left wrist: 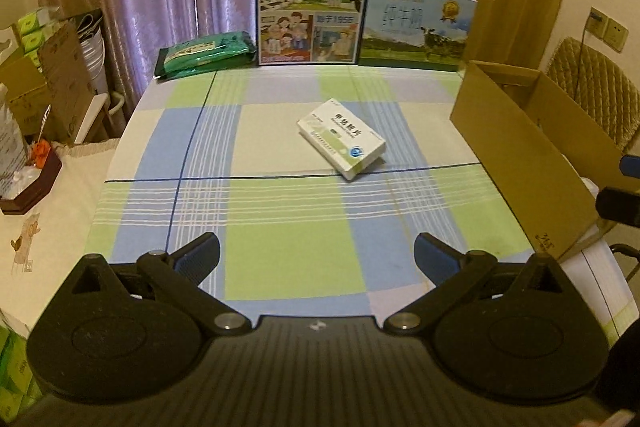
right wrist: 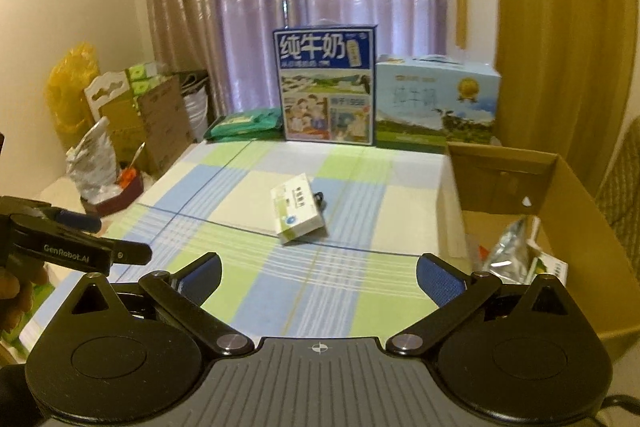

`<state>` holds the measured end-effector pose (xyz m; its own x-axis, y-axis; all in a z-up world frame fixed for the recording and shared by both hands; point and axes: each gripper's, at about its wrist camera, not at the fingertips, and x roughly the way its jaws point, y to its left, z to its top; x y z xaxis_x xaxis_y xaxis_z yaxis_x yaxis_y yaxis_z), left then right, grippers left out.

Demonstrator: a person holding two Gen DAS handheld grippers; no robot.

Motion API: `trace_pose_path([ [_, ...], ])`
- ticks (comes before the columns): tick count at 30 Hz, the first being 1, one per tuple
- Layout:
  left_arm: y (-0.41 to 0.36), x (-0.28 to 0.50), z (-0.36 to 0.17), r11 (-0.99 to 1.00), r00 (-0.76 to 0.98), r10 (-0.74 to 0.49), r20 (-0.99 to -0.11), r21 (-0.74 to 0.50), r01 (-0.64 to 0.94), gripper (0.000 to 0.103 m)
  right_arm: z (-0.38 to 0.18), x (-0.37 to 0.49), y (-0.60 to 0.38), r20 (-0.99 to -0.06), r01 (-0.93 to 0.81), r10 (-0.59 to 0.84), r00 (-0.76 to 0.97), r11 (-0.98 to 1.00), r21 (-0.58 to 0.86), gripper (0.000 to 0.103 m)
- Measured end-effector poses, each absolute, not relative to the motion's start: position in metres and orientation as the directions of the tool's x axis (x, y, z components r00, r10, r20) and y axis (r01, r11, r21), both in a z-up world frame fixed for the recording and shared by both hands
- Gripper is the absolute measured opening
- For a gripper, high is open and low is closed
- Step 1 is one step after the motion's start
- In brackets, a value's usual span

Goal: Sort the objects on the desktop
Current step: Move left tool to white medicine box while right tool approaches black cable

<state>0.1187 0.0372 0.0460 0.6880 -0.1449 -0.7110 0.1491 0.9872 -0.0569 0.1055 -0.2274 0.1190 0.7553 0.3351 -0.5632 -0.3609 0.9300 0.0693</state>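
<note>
A white and green medicine box (left wrist: 342,139) lies flat on the checked tablecloth (left wrist: 280,211), near the middle of the table. The right wrist view shows the same medicine box (right wrist: 298,214) with a small dark object (right wrist: 319,198) just behind it. My left gripper (left wrist: 317,255) is open and empty, well short of the box. My right gripper (right wrist: 319,275) is also open and empty, near the table's front edge. An open cardboard box (right wrist: 560,219) stands at the right and holds a silver pouch (right wrist: 510,251) and other packets.
Two milk cartons (left wrist: 314,1) (left wrist: 416,23) stand along the far edge, with green packets (left wrist: 206,53) to their left. Clutter and cardboard (left wrist: 60,83) fill the left side table. The left gripper's body (right wrist: 60,243) and a hand (right wrist: 12,291) show at the right wrist view's left edge.
</note>
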Motion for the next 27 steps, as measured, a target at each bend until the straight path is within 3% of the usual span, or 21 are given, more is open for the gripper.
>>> trace_pose_path([
  [17, 0.041, 0.221, -0.008, 0.991, 0.673, -0.133, -0.728, -0.096, 0.091, 0.102, 0.022, 0.215, -0.188, -0.613, -0.387, 0.327, 0.719, 0.921, 0.038, 0.101],
  [22, 0.033, 0.256, -0.026, 0.989, 0.677, -0.148, -0.721, -0.123, 0.085, 0.102, -0.008, 0.261, -0.200, -0.624, -0.321, 0.324, 0.711, 0.939, 0.121, 0.101],
  [27, 0.027, 0.282, -0.046, 0.988, 0.674, -0.149, -0.724, -0.145, 0.063, 0.102, -0.018, 0.288, -0.205, -0.634, -0.298, 0.292, 0.716, 0.949, 0.101, 0.101],
])
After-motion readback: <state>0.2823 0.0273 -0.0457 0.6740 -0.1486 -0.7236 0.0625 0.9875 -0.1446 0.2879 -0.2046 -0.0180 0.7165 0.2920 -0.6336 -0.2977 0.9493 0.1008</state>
